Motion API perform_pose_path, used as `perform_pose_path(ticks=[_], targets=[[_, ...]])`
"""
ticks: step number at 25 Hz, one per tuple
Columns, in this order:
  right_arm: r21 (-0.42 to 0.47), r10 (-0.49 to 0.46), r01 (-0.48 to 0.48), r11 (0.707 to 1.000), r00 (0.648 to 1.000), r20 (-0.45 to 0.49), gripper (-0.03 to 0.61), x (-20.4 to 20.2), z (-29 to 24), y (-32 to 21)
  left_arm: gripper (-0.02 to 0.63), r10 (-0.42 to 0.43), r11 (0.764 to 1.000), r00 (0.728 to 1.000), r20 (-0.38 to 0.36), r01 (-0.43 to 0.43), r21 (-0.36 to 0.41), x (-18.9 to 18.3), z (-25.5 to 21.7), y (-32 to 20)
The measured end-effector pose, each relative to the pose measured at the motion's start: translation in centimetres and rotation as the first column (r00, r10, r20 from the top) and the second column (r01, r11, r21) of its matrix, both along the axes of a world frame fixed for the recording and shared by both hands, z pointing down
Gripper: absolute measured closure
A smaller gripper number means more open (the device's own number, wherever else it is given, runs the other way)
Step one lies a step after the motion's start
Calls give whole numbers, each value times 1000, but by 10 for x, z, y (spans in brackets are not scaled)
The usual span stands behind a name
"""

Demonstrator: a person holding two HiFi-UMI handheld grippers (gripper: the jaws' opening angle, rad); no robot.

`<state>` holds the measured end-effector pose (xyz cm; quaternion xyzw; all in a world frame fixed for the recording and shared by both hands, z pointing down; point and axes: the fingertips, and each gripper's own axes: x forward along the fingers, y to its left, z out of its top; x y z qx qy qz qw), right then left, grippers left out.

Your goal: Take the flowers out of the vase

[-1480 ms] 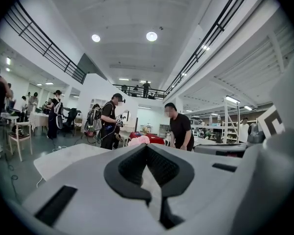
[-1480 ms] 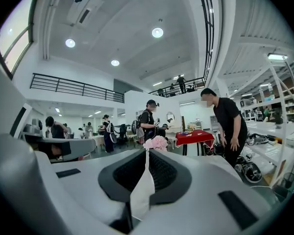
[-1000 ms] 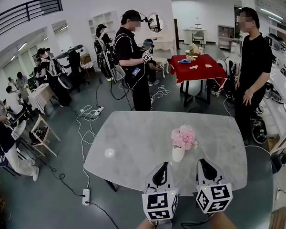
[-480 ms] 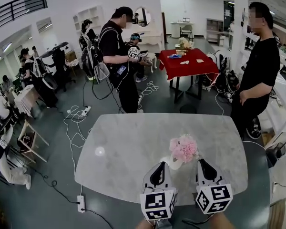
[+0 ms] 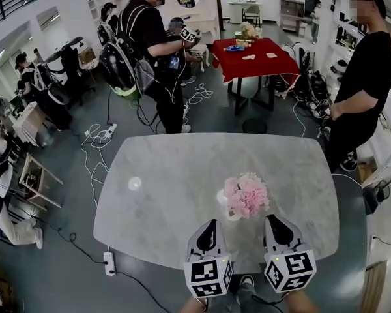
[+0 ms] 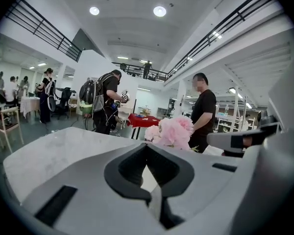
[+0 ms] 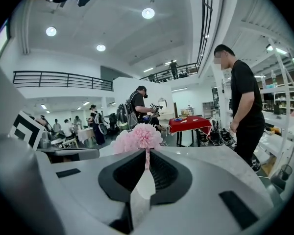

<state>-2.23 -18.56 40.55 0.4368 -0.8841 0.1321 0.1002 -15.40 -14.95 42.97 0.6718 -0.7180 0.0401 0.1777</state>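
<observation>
Pink, ruffled flowers (image 5: 246, 195) stand bunched in a small white vase (image 5: 223, 202) on the pale grey, marble-patterned table (image 5: 163, 168), a little right of centre and toward the bottom edge of the head view. The blooms lean right and cover most of the vase.

Below them, at the bottom of the frame, the left claw (image 5: 210, 225) and the right claw (image 5: 274, 220) sit side by side over the near edge of the table, each with its square-marked cube behind it. The left claw's tip is below and left of the vase, the right claw's tip below and right of the blooms. Both are near the flowers without touching them.

In the left gripper view the jaws are pressed together with nothing between them, and the flowers show just beyond, right of the tips. In the right gripper view the jaws are also drawn together and empty, with the flowers straight ahead above the tips.

A small round white mark (image 5: 135, 183) lies on the left part of the table. Beyond the table, a person in black (image 5: 363, 77) stands at the right, another person with a backpack (image 5: 143, 38) at upper left, and a red-covered table (image 5: 251, 54) at upper centre.
</observation>
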Motion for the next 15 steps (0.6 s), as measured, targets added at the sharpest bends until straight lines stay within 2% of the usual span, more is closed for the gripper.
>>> perform_pose_path(ticks=[3, 7, 11, 15], targets=[[-11, 1, -1, 1000, 1000, 7, 558, 3, 4, -4, 611, 7, 1000, 1000, -3, -7, 0, 3, 4, -3], [-29, -7, 8, 1000, 1000, 13, 558, 7, 20, -2, 607, 55, 998, 997, -49, -55, 1, 11, 24, -2], [-64, -20, 21, 998, 1000, 16, 558, 8, 40, -2, 596, 91, 996, 995, -38, -91, -2, 18, 45, -4], [-89, -45, 46, 995, 999, 11, 558, 5, 57, 0, 447, 166, 986, 986, -20, -166, -6, 30, 66, -12]])
